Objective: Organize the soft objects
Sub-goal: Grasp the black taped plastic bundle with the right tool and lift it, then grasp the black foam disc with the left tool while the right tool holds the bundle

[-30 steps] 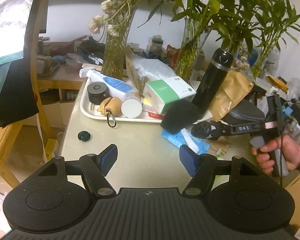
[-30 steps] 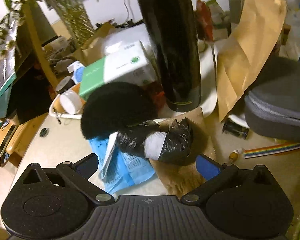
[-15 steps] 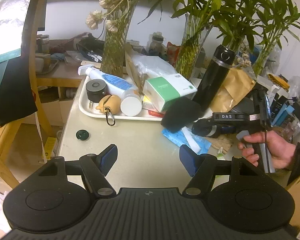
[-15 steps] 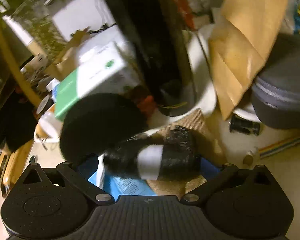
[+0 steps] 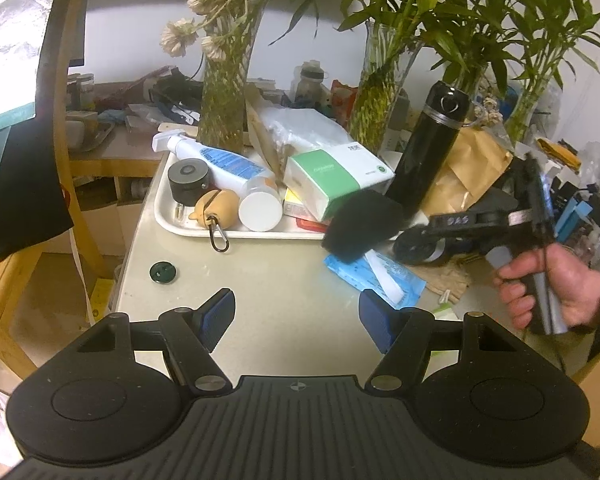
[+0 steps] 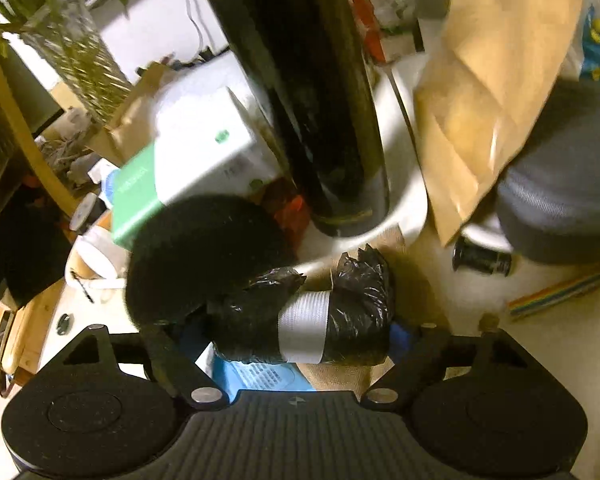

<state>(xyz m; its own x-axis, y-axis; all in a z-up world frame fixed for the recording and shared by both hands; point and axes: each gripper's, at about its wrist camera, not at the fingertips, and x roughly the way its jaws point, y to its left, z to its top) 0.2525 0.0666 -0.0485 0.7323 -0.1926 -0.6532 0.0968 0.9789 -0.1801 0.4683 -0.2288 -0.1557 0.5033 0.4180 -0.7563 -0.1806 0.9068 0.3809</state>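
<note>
A roll of black plastic bags with a white band (image 6: 320, 320) lies on its side between the fingers of my right gripper (image 6: 296, 338), which closes around it; it also shows in the left wrist view (image 5: 422, 248). A black foam pad (image 6: 204, 256) leans against the tray just left of the roll and shows in the left wrist view (image 5: 362, 226). My left gripper (image 5: 296, 314) is open and empty above bare tabletop, well short of the pad. The right gripper's fingertips are mostly hidden by the roll.
A white tray (image 5: 188, 232) holds a spray bottle (image 5: 220, 164), a green-white box (image 5: 332, 180) and a tall black flask (image 5: 428, 148). A blue packet (image 5: 376, 276) lies under the roll. Brown paper bag (image 6: 496, 80), grey case (image 6: 564, 208), glass vases (image 5: 224, 108) behind.
My right gripper has moved forward over the bag roll and its fingers have come in around it. The left gripper has stayed open and nearly still.
</note>
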